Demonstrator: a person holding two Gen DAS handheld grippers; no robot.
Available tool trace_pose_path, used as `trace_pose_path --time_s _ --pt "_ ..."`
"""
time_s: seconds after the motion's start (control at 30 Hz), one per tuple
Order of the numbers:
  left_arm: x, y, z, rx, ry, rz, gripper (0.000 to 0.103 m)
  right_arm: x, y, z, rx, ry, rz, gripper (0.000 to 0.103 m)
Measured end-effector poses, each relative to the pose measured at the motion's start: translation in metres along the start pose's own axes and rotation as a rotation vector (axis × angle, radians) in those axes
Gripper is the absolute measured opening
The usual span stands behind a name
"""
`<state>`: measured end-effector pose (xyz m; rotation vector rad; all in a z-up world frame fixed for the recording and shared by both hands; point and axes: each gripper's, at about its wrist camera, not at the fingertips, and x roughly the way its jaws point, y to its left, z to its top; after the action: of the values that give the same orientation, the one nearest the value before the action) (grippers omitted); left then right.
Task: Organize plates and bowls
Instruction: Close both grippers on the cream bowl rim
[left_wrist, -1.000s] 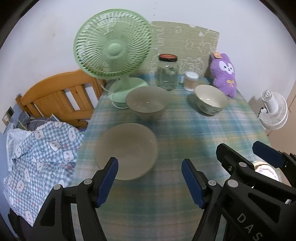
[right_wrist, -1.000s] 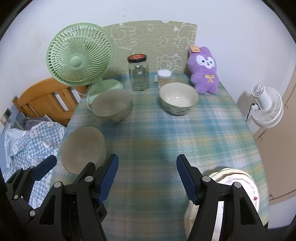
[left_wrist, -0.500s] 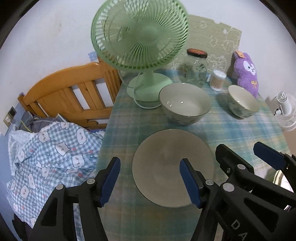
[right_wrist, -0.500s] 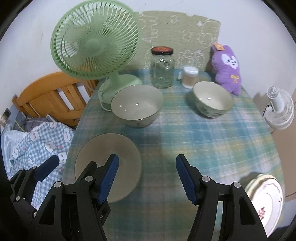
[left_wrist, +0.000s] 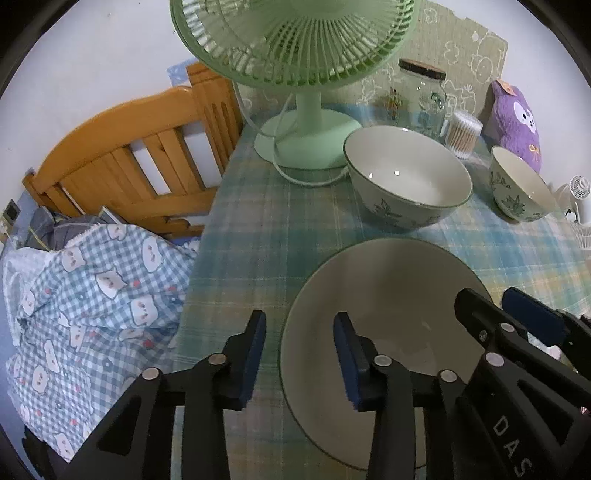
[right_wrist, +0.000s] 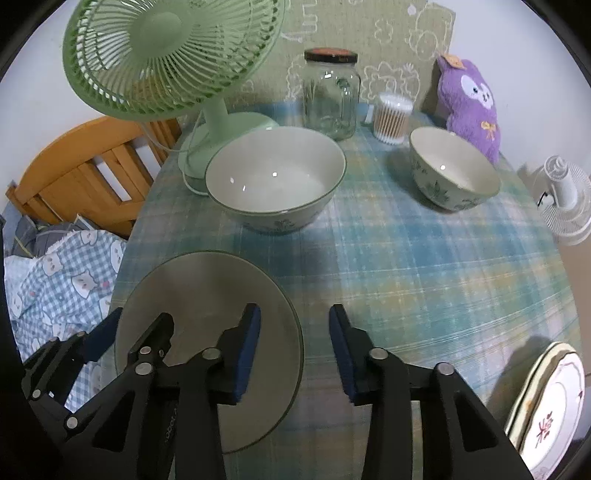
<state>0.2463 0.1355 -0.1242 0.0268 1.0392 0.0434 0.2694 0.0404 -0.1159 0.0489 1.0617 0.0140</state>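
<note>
Plaid-clothed, the surface (right_wrist: 406, 258) carries a flat grey-green round plate (left_wrist: 388, 314) at its near left corner. Its left rim is straddled by the left gripper (left_wrist: 299, 354), held wide open and empty. The right gripper (right_wrist: 293, 347), likewise open and empty, is placed just beside the plate's right edge.

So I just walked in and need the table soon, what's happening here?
A person holds two grippers over the checked tablecloth, tidying dishes. The left gripper is open, straddling the near-left rim of the green-rimmed plate; the right gripper is open beside it. The large bowl, small bowl and patterned plates sit untouched.
</note>
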Motion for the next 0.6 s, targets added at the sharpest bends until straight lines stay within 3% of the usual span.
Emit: trace_pose_path --time_s 0.2,0.6 --pt "0.008 -0.003 -0.001 0.007 0.02 0.004 0.023 0.009 0.001 0.0 -0.001 0.026 0.009 0.019" --pt "-0.001 -0.005 -0.008 -0.006 0.044 -0.013 0.02 -0.003 -0.002 -0.01 0.003 0.043 -0.007 0.018"
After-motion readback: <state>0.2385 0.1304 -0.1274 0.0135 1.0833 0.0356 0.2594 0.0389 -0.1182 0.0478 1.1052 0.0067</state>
